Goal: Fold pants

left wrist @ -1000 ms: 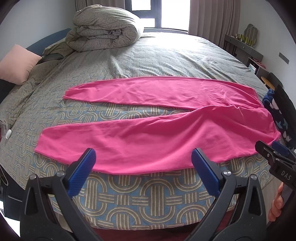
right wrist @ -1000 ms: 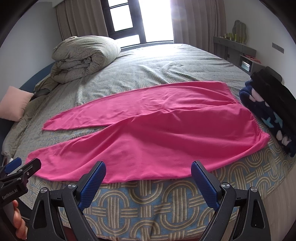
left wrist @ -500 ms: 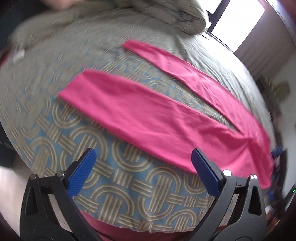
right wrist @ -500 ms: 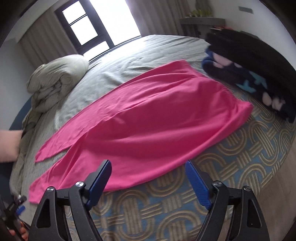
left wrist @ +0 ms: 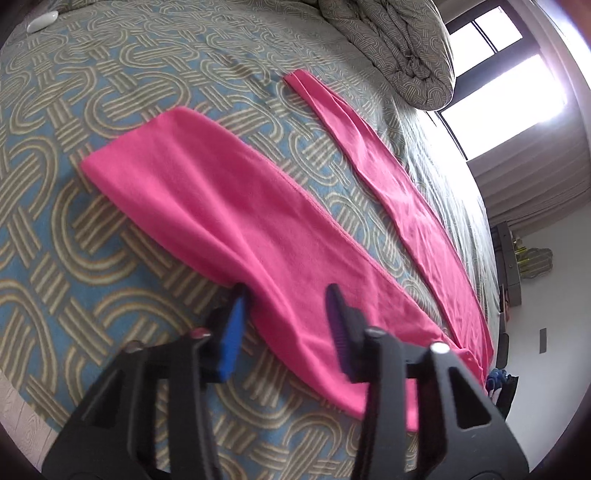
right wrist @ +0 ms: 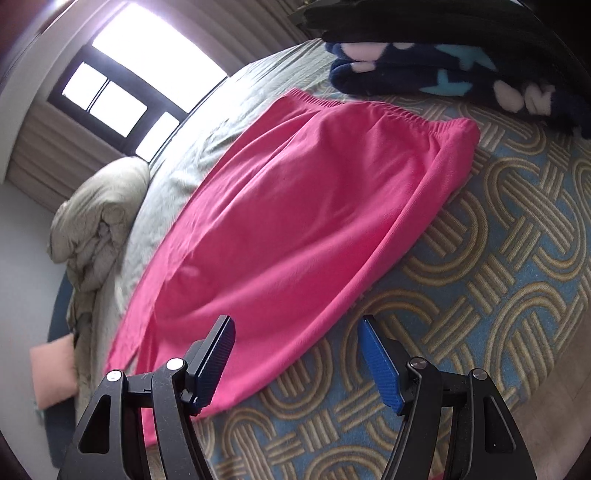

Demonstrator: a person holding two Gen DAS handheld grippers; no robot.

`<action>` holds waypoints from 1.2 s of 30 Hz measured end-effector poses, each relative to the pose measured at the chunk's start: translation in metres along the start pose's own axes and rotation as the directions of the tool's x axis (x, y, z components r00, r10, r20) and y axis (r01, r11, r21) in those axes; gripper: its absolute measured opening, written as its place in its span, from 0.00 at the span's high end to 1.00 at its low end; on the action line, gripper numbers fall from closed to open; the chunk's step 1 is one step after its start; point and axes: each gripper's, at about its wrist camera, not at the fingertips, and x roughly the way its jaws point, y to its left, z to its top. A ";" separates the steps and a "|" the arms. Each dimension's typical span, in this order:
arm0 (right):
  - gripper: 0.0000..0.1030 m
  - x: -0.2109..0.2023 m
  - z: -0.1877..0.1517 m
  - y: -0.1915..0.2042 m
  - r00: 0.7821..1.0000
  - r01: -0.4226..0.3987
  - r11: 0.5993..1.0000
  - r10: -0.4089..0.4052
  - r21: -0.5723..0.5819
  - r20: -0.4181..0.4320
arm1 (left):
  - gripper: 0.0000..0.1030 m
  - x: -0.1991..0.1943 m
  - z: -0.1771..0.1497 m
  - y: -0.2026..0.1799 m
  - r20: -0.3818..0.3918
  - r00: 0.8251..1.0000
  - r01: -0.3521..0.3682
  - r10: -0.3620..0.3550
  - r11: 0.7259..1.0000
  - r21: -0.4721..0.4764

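Note:
Pink pants [left wrist: 229, 206] lie flat on the patterned bedspread [left wrist: 74, 229], their two legs spread apart. In the left wrist view my left gripper [left wrist: 284, 325] straddles the near edge of the nearer leg. Its jaws are closing, with a raised fold of pink cloth between the blue pads [left wrist: 231, 332], and a gap still shows. In the right wrist view the hip part of the pants [right wrist: 295, 206] runs up to the elastic waistband [right wrist: 369, 107]. My right gripper [right wrist: 295, 354] hangs over the near side edge there. Its jaws are closing, still wide, with the cloth edge between them.
A rolled grey duvet [left wrist: 388, 48] lies at the far end of the bed, under the window. A dark blue star-print fleece [right wrist: 443, 74] with a black garment [right wrist: 406, 18] on it sits just past the waistband. A pink pillow [right wrist: 51, 373] and a small white object [left wrist: 42, 20] lie near the bed's edges.
Both grippers have dropped closer to the pants and rolled. The left jaws went from wide open to narrow around the near leg's edge. The right jaws narrowed a little.

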 end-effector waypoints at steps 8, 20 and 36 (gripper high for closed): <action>0.98 0.007 0.018 -0.002 1.000 0.010 0.998 -0.010 0.062 0.002 | 0.95 -0.006 0.011 -0.005 0.031 0.999 -0.011 0.011 1.000 0.020; 0.98 -0.034 0.056 0.057 0.985 -0.081 0.995 0.088 -0.053 0.150 | 0.96 -0.050 0.061 -0.082 0.160 0.985 0.044 -0.067 0.989 0.143; 0.96 0.121 0.192 0.204 0.991 0.127 0.922 -0.130 -0.365 0.015 | 0.96 0.072 0.184 -0.173 0.070 0.978 -0.206 0.196 0.962 0.179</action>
